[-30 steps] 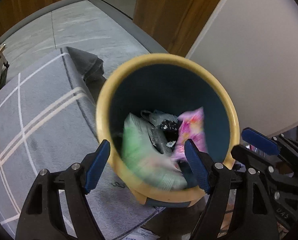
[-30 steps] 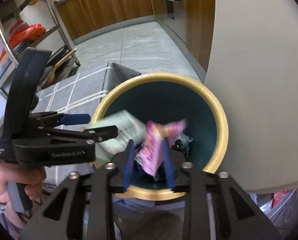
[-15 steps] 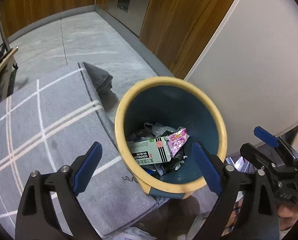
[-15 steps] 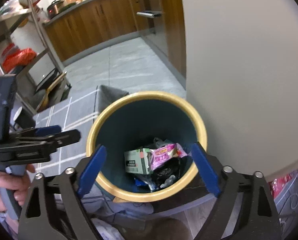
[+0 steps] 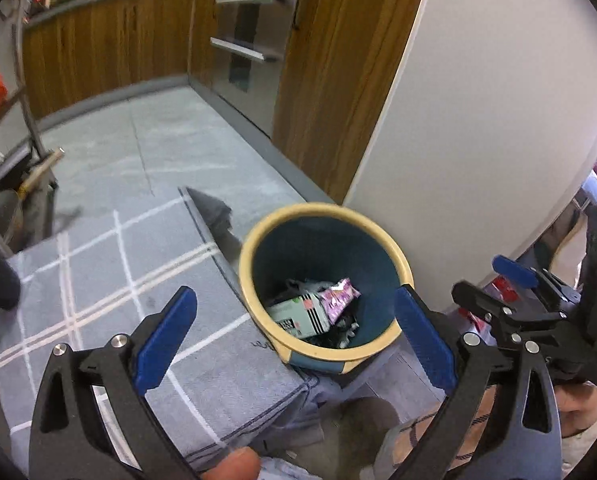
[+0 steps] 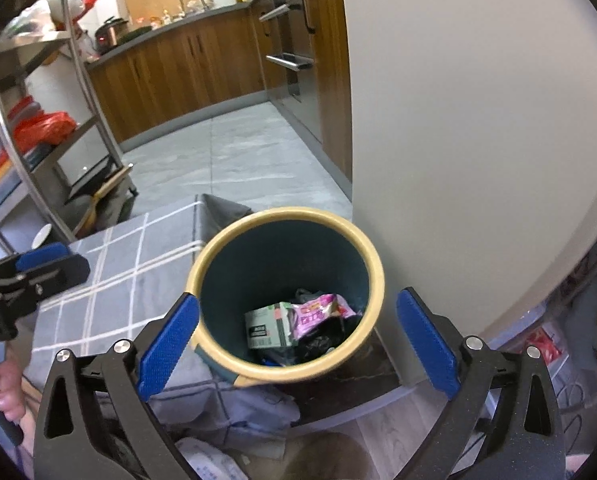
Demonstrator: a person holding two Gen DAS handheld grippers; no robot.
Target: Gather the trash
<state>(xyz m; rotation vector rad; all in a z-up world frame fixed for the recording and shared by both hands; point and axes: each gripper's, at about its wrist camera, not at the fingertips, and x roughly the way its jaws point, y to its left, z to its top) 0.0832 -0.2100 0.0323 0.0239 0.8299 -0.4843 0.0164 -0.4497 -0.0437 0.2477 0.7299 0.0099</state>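
Observation:
A dark blue bin with a yellow rim (image 5: 382, 240) stands on the floor beside the table; it also shows in the right wrist view (image 6: 372, 256). Inside lie a green and white carton (image 5: 298, 316), a pink wrapper (image 5: 338, 294) and dark scraps. The carton (image 6: 266, 326) and the pink wrapper (image 6: 318, 314) show in the right wrist view too. My left gripper (image 5: 294, 336) is open and empty above the bin. My right gripper (image 6: 294, 338) is open and empty above it as well.
A table with a grey checked cloth (image 5: 98, 280) lies left of the bin. A white wall panel (image 6: 458, 140) rises right behind it. Wooden kitchen cabinets (image 5: 110, 40) and a metal shelf rack (image 6: 38, 120) stand further back across the tiled floor.
Both grippers have opened and dropped the carton and the pink wrapper into the bin. Both have then risen and pulled back from it.

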